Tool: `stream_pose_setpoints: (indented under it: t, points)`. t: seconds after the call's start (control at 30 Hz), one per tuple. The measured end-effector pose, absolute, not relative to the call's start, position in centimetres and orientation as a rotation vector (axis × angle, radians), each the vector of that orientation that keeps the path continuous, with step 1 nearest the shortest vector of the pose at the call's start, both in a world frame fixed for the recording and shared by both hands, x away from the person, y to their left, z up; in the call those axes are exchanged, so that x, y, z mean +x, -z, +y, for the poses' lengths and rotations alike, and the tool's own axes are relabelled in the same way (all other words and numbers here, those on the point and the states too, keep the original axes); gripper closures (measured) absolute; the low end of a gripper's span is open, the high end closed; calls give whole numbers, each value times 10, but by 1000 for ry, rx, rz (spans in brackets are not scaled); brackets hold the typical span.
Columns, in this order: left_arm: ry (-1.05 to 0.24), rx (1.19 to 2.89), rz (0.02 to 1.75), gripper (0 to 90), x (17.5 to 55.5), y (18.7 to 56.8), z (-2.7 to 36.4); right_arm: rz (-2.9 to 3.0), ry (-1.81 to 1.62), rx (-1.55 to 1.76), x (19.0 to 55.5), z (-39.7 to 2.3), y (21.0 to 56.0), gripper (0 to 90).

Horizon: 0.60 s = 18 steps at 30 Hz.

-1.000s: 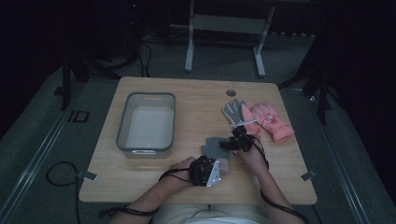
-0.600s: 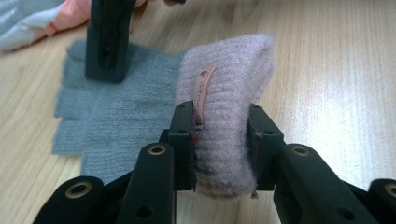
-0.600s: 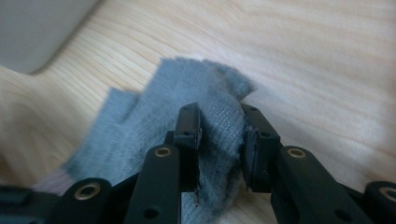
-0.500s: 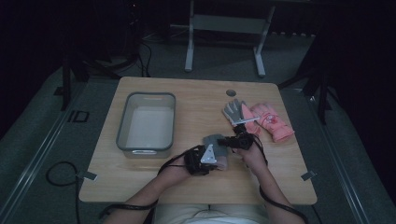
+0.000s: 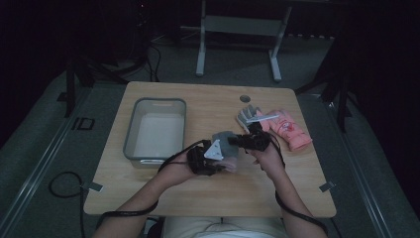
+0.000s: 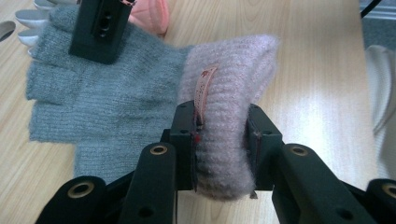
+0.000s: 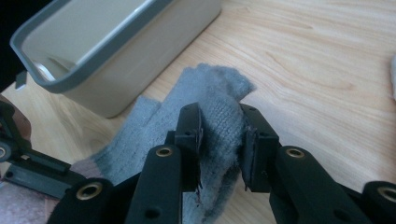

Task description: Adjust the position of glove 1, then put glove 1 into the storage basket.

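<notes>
One grey glove — two grippers, one bin

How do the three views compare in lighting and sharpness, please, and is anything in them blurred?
High view: dim overall, surroundings nearly black, only the table lit, details soft. Left gripper view: bright and even; the pink cuff in the left claw is sharp, its near arms softer. Right gripper view: bright; the grey glove in the right claw is crisp, the tub slightly soft.
</notes>
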<state>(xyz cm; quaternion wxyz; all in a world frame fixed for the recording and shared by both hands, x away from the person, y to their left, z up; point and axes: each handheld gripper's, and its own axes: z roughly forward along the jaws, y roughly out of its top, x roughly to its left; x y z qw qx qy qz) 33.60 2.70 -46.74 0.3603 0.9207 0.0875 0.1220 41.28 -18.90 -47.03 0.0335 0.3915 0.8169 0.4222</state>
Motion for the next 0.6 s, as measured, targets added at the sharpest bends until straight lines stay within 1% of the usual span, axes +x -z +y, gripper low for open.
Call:
stream_pose_setpoints:
  t: [0.27, 0.6]
  points:
    - [-357, 2407, 208, 686, 340, 448, 38, 2525, -1306, 1183, 421, -176, 456, 720]
    - [-414, 2425, 219, 687, 345, 429, 61, 2514, -1309, 1143, 431, -148, 437, 720]
